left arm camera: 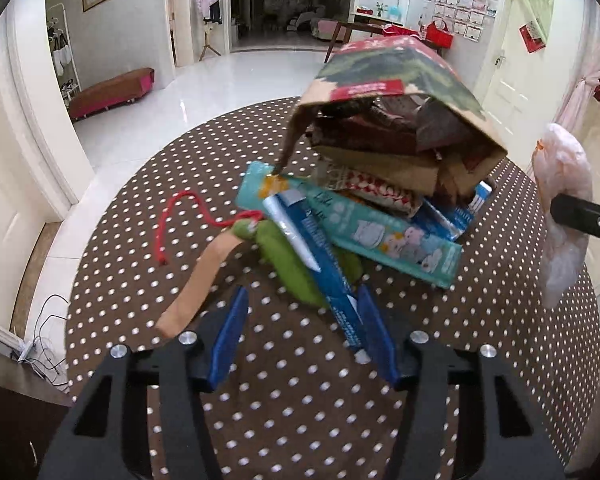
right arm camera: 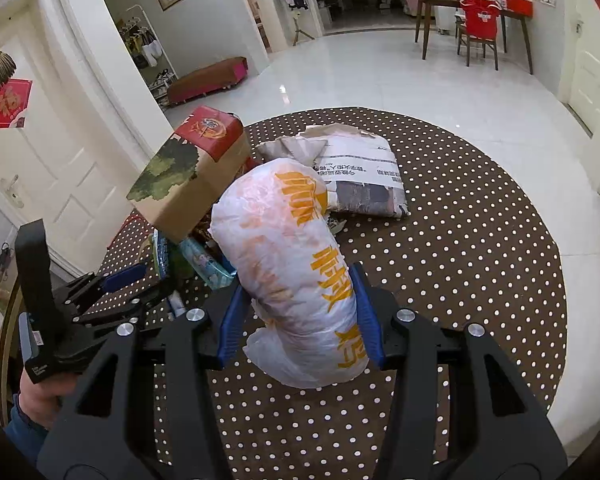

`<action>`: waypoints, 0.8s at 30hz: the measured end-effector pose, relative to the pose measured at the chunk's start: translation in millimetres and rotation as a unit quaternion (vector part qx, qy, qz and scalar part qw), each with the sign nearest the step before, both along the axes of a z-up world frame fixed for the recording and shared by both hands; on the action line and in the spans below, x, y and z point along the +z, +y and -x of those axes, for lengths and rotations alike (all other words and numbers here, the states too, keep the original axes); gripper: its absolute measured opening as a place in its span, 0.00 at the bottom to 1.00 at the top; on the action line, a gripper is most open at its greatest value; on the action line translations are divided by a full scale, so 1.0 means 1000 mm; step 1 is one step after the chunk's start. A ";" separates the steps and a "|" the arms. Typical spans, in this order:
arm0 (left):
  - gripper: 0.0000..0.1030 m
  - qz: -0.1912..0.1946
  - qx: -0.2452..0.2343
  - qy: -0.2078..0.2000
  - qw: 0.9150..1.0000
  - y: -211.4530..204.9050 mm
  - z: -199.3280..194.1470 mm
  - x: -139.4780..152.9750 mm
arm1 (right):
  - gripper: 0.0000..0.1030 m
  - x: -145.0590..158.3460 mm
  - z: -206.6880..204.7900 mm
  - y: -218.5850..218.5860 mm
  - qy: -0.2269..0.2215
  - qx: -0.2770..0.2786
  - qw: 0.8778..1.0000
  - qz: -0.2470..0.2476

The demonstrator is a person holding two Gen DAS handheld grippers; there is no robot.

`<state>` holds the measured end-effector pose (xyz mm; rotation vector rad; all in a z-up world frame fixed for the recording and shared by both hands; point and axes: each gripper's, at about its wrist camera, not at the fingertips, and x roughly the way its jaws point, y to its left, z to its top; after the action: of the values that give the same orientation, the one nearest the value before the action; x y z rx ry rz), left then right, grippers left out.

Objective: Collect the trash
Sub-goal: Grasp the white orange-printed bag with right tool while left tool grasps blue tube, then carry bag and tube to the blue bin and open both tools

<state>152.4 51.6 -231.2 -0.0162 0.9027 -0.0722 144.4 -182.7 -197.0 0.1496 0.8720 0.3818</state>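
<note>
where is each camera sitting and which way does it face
Left wrist: on the left gripper, looking forward over the dotted table at a wrapper pile under a tipped box; its blue fingers show.
Right wrist: on the right gripper, facing a white bag between its fingers; the left gripper and hand show at left.
Shared: box, bag, table.

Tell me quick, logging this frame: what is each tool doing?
Left tool: open, fingers either side of a blue wrapper, not gripping.
Right tool: closed on the white plastic bag.
</note>
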 end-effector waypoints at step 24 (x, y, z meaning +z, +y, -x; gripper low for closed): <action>0.13 0.030 -0.021 0.010 0.999 -0.010 0.056 -0.002 | 0.47 0.004 0.009 -0.043 0.003 -0.046 0.998 -0.031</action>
<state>96.9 41.4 -233.3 -0.0540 0.9210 -0.1376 135.1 -225.6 -193.1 0.2481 0.8565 0.3235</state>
